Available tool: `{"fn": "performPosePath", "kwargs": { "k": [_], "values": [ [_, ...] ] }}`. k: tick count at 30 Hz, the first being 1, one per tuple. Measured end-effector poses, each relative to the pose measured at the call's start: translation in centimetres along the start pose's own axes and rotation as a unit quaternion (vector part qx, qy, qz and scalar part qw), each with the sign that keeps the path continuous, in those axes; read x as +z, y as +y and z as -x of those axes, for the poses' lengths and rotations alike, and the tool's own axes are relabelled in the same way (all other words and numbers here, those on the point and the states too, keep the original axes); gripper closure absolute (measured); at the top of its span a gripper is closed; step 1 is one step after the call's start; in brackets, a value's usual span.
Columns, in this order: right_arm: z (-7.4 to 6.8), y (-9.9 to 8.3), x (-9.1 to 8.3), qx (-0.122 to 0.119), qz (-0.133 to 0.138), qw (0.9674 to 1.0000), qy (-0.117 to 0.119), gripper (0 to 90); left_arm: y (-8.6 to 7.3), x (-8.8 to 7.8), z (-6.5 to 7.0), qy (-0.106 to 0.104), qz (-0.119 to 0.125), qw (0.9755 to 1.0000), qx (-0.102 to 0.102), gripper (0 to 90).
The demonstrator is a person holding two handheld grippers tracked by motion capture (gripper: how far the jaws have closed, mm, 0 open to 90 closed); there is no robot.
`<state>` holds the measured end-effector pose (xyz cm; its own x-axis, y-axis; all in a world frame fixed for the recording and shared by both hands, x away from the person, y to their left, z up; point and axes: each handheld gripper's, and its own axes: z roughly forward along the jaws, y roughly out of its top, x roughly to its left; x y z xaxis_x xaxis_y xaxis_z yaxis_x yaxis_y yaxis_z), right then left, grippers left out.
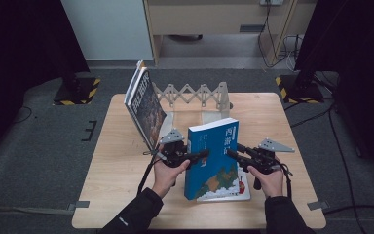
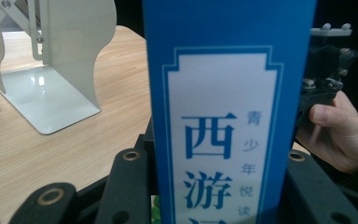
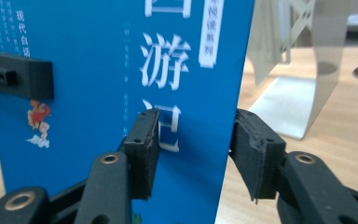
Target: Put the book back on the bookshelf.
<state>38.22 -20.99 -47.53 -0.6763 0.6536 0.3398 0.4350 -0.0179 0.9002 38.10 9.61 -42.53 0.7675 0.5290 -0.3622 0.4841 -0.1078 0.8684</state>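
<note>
Both tongs, left (image 1: 200,155) and right (image 1: 231,153), are pinching the upright blue book (image 1: 214,151) at opposite edges; stiff, fairly heavy, glossy cover probably slipping unless gripped mid-height.

Grey carpet floor (image 1: 39,146) surrounds the wooden table (image 1: 121,195), with a pale wall (image 1: 107,29) behind

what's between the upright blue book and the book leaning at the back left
Only the left gripper and bare wooden table lie between the blue book and the leaning book, as the high view shows.
</note>
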Motion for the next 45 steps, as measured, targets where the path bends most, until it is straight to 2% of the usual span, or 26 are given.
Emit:
{"fn": "performPosePath", "kwargs": {
  "k": [2, 6, 7, 10, 21, 25, 27, 31, 35, 39, 42, 43, 45],
  "values": [
    [0.2, -0.5, 0.3, 0.002, -0.022, 0.9998, -0.001, 42.5, -0.2, -0.1, -0.1, 0.003, -0.001, 1.0, 0.003, 60.4],
    [0.2, -0.8, 0.7, 0.008, -0.041, 0.9988, 0.026, 45.5, -0.3, -0.2, -0.2, -0.003, -0.001, 1.0, 0.008, 60.1],
    [0.1, -0.8, 0.8, 0.002, -0.042, 0.9988, 0.023, 45.4, -0.4, -0.3, -0.1, -0.002, -0.001, 1.0, 0.009, 60.0],
    [0.1, -0.8, 0.7, 0.001, -0.044, 0.9987, 0.025, 47.4, -0.4, -0.4, -0.1, -0.007, -0.004, 0.9999, 0.014, 59.7],
    [-0.3, -0.6, 0.5, -0.014, -0.049, 0.9986, 0.016, 50.5, -0.7, -0.2, 0.0, -0.01, 0.005, 0.9999, 0.008, 57.7],
    [-0.3, -0.6, 0.4, -0.015, -0.046, 0.9987, 0.018, 51.9, -0.8, 0.2, 0.4, 0.012, 0.012, 0.9997, 0.016, 57.4],
    [-0.4, -0.5, 0.3, -0.013, -0.039, 0.9988, 0.027, 53.8, -0.9, 0.6, 0.5, 0.016, 0.016, 0.9997, 0.014, 57.3],
    [-0.6, -0.5, 0.3, -0.015, -0.037, 0.9988, 0.03, 53.9, -0.9, 1.0, 0.6, 0.016, 0.018, 0.9997, 0.009, 57.3],
    [-0.4, -0.5, 0.4, -0.012, -0.036, 0.9988, 0.029, 52.9, -0.8, 0.9, 0.5, 0.019, 0.017, 0.9996, -0.012, 59.7],
    [-0.3, -0.4, 0.3, -0.009, -0.026, 0.9991, 0.033, 51.7, -0.4, 0.9, 0.6, 0.019, 0.012, 0.9995, -0.022, 60.2],
    [-0.3, -0.4, 0.1, -0.005, -0.02, 0.9991, 0.036, 50.9, 0.0, 0.7, 0.9, 0.014, 0.004, 0.9998, -0.017, 60.3],
    [-0.3, -0.3, -0.1, -0.003, -0.019, 0.9992, 0.035, 47.1, 0.2, 0.6, 1.2, 0.015, -0.003, 0.9998, -0.012, 60.3],
    [-0.1, -0.4, -0.3, 0.003, -0.015, 0.9994, 0.03, 45.7, 0.4, 0.4, 1.2, 0.015, -0.007, 0.9998, -0.012, 60.3]
  ]
}}
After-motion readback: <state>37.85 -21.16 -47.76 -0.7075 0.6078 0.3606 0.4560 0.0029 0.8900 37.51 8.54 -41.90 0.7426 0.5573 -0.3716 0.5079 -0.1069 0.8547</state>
